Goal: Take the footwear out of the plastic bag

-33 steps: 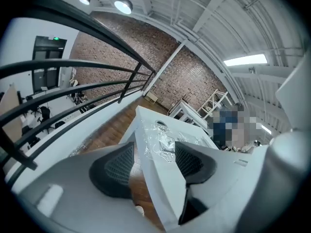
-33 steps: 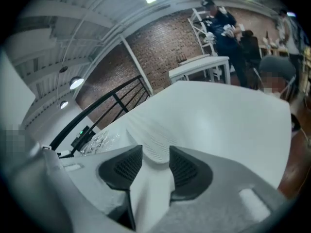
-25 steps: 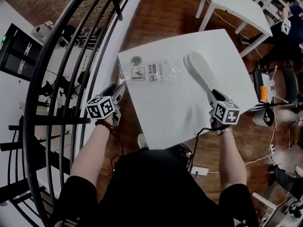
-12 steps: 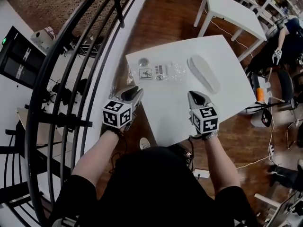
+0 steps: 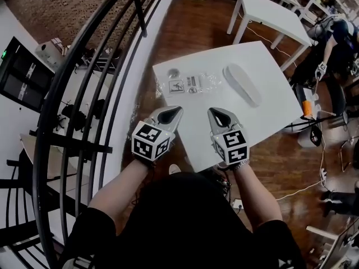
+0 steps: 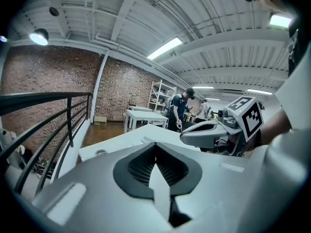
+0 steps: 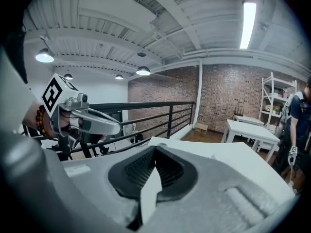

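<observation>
Your left gripper (image 5: 174, 112) and right gripper (image 5: 216, 115) hang side by side over the near part of the counter (image 5: 263, 114), a little apart, and both point toward its far edge. Each gripper's fingers are pressed together with nothing between them, so you are carrying nothing in either one.

The footwear (image 5: 242, 84), a pale flat piece, lies bare on the counter toward the far right side. It sits at a slant, well clear of both grippers and outside the bag (image 5: 192, 83). The bag lies flat near the far left corner, with printed sheets showing through its clear plastic. It is near the footwear but not touching it. A small round thing (image 5: 173, 72) sits just beside the bag, closer to the far left corner; you cannot tell what it is from here.

A dark railing (image 5: 84, 94) curves past the counter's left edge. Beyond the far edge stands a second white table (image 5: 269, 10), and a person (image 5: 331, 35) is off to the right.
</observation>
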`<move>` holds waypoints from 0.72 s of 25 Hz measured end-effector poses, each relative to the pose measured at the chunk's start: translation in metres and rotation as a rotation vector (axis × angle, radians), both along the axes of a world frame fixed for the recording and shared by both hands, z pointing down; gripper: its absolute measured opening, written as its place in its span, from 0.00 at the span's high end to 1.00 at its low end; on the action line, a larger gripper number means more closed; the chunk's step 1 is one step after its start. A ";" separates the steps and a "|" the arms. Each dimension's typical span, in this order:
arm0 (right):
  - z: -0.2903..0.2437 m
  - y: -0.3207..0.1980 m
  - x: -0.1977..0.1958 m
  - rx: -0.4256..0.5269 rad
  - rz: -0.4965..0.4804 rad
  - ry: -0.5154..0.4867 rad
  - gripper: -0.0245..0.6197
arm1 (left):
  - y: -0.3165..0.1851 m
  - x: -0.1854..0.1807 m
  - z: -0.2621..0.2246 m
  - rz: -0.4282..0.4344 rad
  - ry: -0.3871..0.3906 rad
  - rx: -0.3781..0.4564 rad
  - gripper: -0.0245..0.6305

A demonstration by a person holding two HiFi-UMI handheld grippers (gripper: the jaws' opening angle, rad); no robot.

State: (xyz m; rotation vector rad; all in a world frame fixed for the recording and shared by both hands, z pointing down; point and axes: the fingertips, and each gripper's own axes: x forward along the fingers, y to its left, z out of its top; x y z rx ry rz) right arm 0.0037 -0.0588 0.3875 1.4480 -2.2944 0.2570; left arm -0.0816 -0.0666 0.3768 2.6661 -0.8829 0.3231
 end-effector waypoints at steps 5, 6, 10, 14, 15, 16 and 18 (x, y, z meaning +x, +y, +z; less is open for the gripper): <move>-0.002 0.011 -0.015 0.012 -0.003 -0.001 0.97 | 0.015 0.011 -0.008 0.039 -0.002 0.031 0.94; -0.002 0.013 -0.017 0.014 0.000 0.001 0.97 | 0.017 0.013 -0.009 0.045 -0.004 0.035 0.94; -0.012 0.018 -0.023 0.033 0.004 -0.004 0.97 | 0.026 0.024 -0.014 0.082 -0.019 0.066 0.94; -0.020 0.022 -0.023 0.038 0.006 -0.014 0.97 | 0.032 0.037 -0.018 0.106 -0.032 0.077 0.94; -0.022 0.023 -0.022 0.039 0.006 -0.013 0.97 | 0.033 0.040 -0.018 0.109 -0.035 0.077 0.94; -0.023 0.024 -0.021 0.041 0.005 -0.011 0.97 | 0.032 0.043 -0.018 0.109 -0.040 0.080 0.94; -0.027 0.025 -0.019 0.048 0.001 -0.007 0.97 | 0.030 0.048 -0.020 0.101 -0.053 0.096 0.94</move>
